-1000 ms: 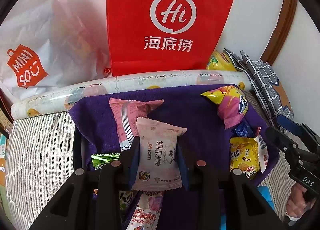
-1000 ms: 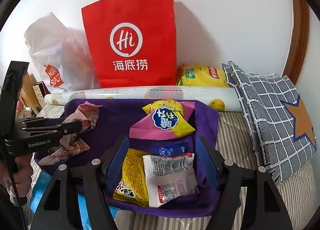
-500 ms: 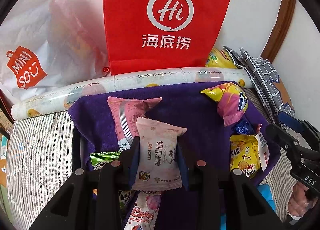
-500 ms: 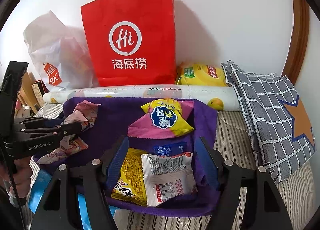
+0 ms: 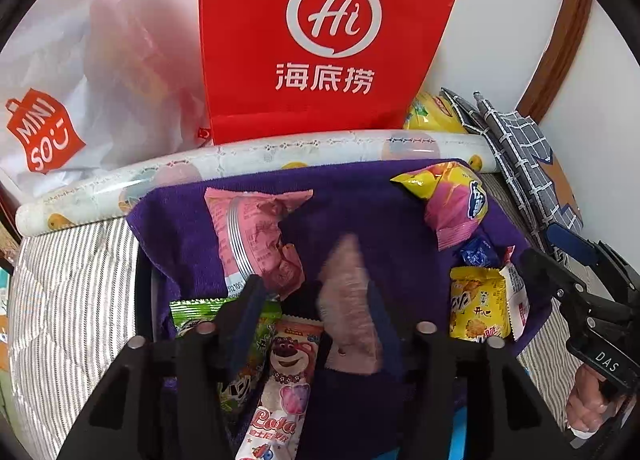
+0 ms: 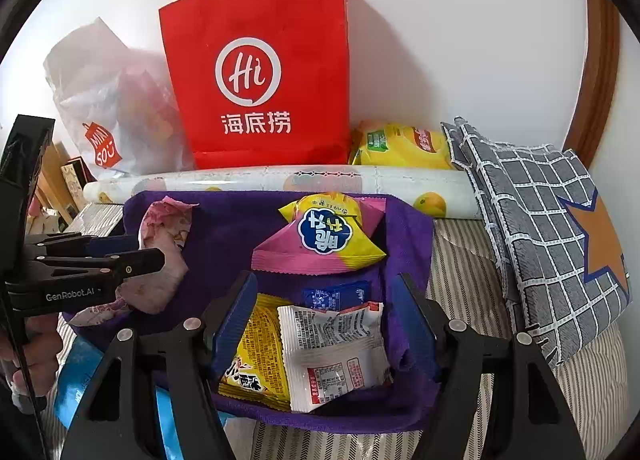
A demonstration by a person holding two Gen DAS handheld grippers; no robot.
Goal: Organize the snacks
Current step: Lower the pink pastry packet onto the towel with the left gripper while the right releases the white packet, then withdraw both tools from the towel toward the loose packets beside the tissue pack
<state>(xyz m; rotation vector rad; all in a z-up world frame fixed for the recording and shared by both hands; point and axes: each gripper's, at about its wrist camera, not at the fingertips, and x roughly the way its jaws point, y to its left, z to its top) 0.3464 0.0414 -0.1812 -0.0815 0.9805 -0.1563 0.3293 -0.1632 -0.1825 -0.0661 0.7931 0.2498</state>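
Observation:
A purple towel (image 5: 352, 196) holds the snacks. My left gripper (image 5: 312, 296) is open; a pale pink snack packet (image 5: 348, 292), blurred in motion, falls between its fingers against the right one. A larger pink packet (image 5: 252, 236) lies ahead, a Lotso packet (image 5: 288, 372) and a green packet (image 5: 192, 308) below. My right gripper (image 6: 324, 296) is open above a yellow packet (image 6: 260, 356) and a white packet (image 6: 336, 352). A small blue packet (image 6: 336, 296) and a yellow-pink chips bag (image 6: 324, 236) lie beyond them.
A red paper bag (image 6: 256, 72) and a white Miniso bag (image 5: 52, 72) stand against the wall behind a patterned roll (image 5: 260, 156). A yellow chips bag (image 6: 400, 144) and a grey checked pillow (image 6: 540, 212) are at the right. The striped bedding (image 5: 68, 292) surrounds the towel.
My left gripper has opened and let go of the pale pink packet, which now drops blurred between the fingers. The Lotso packet below has come into view. The right gripper has barely moved.

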